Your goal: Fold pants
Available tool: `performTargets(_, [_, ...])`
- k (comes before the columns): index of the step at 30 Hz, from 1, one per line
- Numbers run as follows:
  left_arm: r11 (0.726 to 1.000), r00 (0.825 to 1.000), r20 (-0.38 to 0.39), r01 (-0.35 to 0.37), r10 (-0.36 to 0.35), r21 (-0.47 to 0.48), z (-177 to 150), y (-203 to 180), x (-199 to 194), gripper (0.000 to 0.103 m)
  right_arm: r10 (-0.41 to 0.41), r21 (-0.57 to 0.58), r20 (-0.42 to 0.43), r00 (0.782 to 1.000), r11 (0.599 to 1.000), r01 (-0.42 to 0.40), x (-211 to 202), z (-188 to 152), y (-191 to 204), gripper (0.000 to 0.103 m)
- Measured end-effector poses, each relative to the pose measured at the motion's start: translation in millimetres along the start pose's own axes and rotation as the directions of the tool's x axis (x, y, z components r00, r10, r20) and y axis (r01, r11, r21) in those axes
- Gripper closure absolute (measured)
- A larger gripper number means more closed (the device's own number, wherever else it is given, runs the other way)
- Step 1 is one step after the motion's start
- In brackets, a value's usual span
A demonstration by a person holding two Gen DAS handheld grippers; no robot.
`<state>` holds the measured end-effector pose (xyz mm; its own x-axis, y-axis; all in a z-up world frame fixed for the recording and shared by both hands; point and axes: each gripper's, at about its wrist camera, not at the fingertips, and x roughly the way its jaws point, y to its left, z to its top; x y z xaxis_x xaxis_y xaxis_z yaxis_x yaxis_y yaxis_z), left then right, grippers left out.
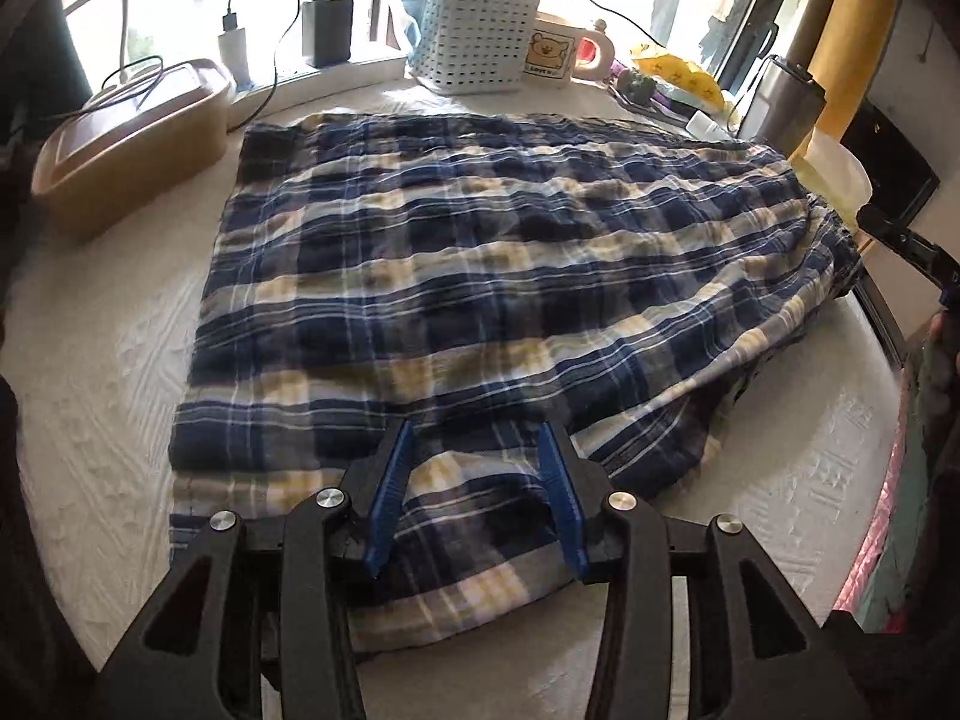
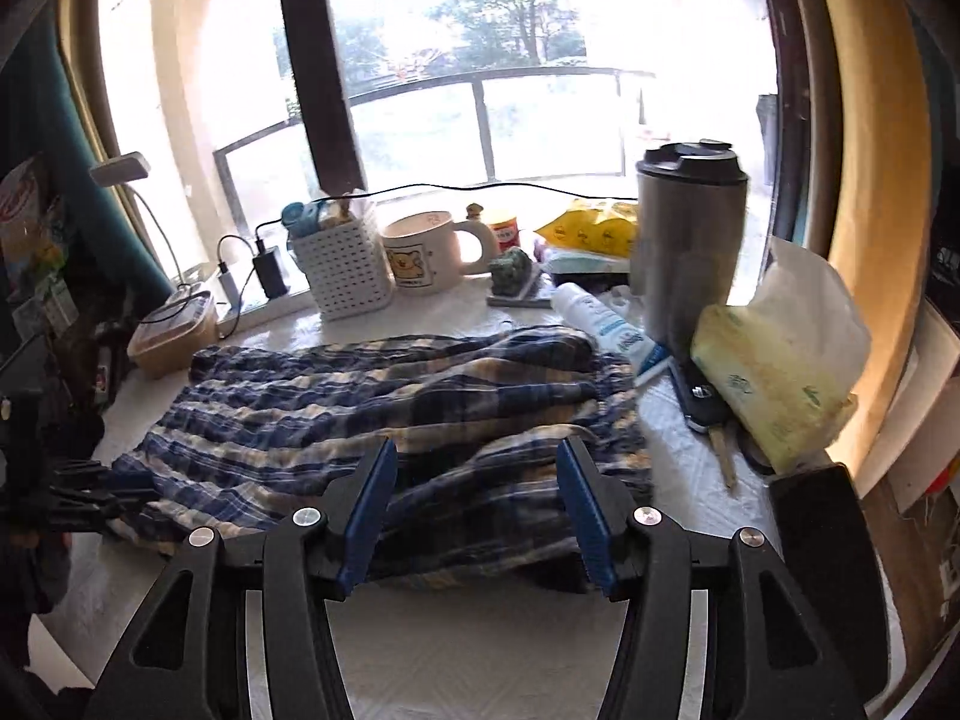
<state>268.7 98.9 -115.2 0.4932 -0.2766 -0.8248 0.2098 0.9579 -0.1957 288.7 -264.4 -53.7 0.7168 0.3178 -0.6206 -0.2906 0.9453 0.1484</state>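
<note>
Your left tongs stand with the blue pads apart at the bottom centre of the left wrist view; the near edge of the pants lies under and between them, and no pad presses on the cloth. Your right tongs are also parted at the bottom centre of the right wrist view, with a bunched part of the pants showing in the gap and nothing clamped.

The pants are blue, white and yellow plaid. They lie folded on the white textured table cover, filling the middle of the left wrist view. In the right wrist view they stretch from the left edge to the middle of the frame.

Behind the pants, at the top of the left view, you have a white perforated basket and a mug with a bear picture just right of it. A tan lidded box sits at the upper left, just beside the pants' far left corner.

In the right view a steel travel cup stands at the upper right, with a tissue pack below and right of it.
</note>
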Motion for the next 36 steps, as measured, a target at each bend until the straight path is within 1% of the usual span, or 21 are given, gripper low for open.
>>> performTargets(3, [0.999, 0.999, 0.011, -0.039, 0.039, 0.017, -10.5, 9.5, -8.2, 0.060, 0.035, -0.012, -0.048, 0.998, 0.999, -0.035, 22.3, -3.1, 14.6, 0.045])
performTargets(4, [0.998, 0.998, 0.014, -0.055, 0.054, 0.023, -13.7, 12.3, -11.4, 0.059, 0.034, -0.024, -0.070, 0.997, 0.999, -0.036, 30.8, -5.5, 19.5, 0.045])
performTargets(6, [0.996, 0.996, 0.001, -0.087, 0.087, 0.028, -18.4, 17.8, -16.3, 0.058, -0.005, -0.059, -0.131, 0.991, 0.998, -0.003, 50.0, -12.8, 26.4, 0.045])
performTargets(8, [0.992, 0.992, -0.015, -0.123, 0.123, 0.021, -19.2, 24.5, -24.4, 0.058, -0.050, -0.069, -0.197, 0.979, 0.997, 0.037, 69.5, -22.7, 23.5, 0.045])
performTargets(9, [0.990, 0.989, -0.013, -0.144, 0.144, 0.013, -17.6, 28.3, -30.8, 0.058, -0.061, -0.065, -0.232, 0.971, 0.997, 0.048, 77.1, -28.1, 19.3, 0.045])
performTargets(10, [0.987, 0.987, -0.002, -0.160, 0.160, 0.003, -14.5, 32.8, -38.0, 0.058, -0.073, -0.063, -0.249, 0.966, 0.996, 0.059, 80.8, -32.9, 15.3, 0.045])
performTargets(13, [0.991, 0.988, 0.076, -0.137, 0.137, -0.007, 5.4, 42.9, -60.2, 0.058, -0.071, -0.038, -0.235, 0.969, 0.997, 0.064, 74.0, -36.3, 4.7, 0.045])
performTargets(15, [0.990, 0.984, 0.115, -0.138, 0.134, 0.026, 25.6, 40.5, -64.8, 0.058, -0.071, -0.019, -0.228, 0.971, 0.997, 0.068, 68.3, -34.7, -0.8, 0.045])
performTargets(17, [0.987, 0.982, 0.134, -0.141, 0.131, 0.072, 48.1, 33.4, -57.1, 0.058, -0.064, 0.000, -0.205, 0.977, 0.998, 0.065, 59.7, -30.1, -3.3, 0.045])
performTargets(20, [0.989, 0.987, 0.124, -0.115, 0.103, 0.092, 78.4, 25.1, -33.1, 0.058, -0.056, 0.014, -0.140, 0.989, 0.998, 0.059, 43.4, -17.5, -3.5, 0.045])
performTargets(22, [0.989, 0.989, 0.121, -0.095, 0.081, 0.114, 94.1, 17.5, -18.9, 0.058, -0.032, 0.023, -0.101, 0.994, 0.999, 0.035, 37.0, -8.7, -2.4, 0.041])
performTargets(24, [0.987, 0.992, 0.110, -0.071, 0.055, 0.145, 107.8, 8.9, -3.1, 0.058, -0.001, 0.022, -0.086, 0.996, 1.000, 0.003, 40.3, -0.5, -0.4, 0.037])
performTargets(26, [0.985, 0.995, 0.091, -0.053, 0.039, 0.164, 119.4, 2.6, 12.8, 0.058, 0.001, 0.004, -0.087, 0.996, 1.000, 0.000, 49.4, 9.5, 3.5, 0.037])
performTargets(28, [0.982, 0.997, 0.070, -0.050, 0.038, 0.183, 128.7, -3.0, 28.6, 0.058, 0.008, -0.022, -0.089, 0.996, 1.000, -0.010, 60.5, 21.9, 9.3, 0.036])
performTargets(29, [0.979, 0.997, 0.061, -0.051, 0.040, 0.198, 132.2, -4.9, 37.0, 0.058, 0.013, -0.036, -0.092, 0.996, 0.999, -0.017, 66.1, 28.2, 12.5, 0.034])
performTargets(31, [0.974, 0.997, 0.042, -0.068, 0.060, 0.218, 137.3, -4.3, 52.9, 0.058, 0.021, -0.053, -0.103, 0.994, 0.998, -0.027, 80.9, 39.4, 17.2, 0.023])
performTargets(32, [0.970, 0.995, 0.021, -0.103, 0.101, 0.219, 139.2, -0.8, 63.7, 0.058, 0.024, -0.050, -0.109, 0.994, 0.998, -0.029, 89.0, 43.5, 17.6, 0.023])
performTargets(33, [0.965, 0.988, 0.002, -0.149, 0.152, 0.217, 140.2, 3.8, 73.4, 0.058, 0.027, -0.040, -0.126, 0.992, 0.999, -0.032, 99.9, 47.4, 17.2, 0.022])
performTargets(34, [0.958, 0.980, -0.013, -0.191, 0.198, 0.215, 140.0, 9.6, 82.0, 0.055, 0.028, -0.021, -0.161, 0.987, 0.999, -0.032, 112.5, 48.7, 15.0, 0.020])
performTargets(35, [0.960, 0.980, -0.002, -0.194, 0.199, 0.202, 139.6, 16.8, 85.3, 0.052, 0.030, 0.015, -0.217, 0.976, 1.000, -0.028, 127.5, 47.6, 11.3, 0.019])
performTargets(36, [0.963, 0.980, 0.004, -0.198, 0.201, 0.183, 139.8, 22.8, 84.8, 0.040, 0.033, 0.065, -0.273, 0.961, 0.998, -0.016, 142.9, 44.6, 5.6, 0.019])
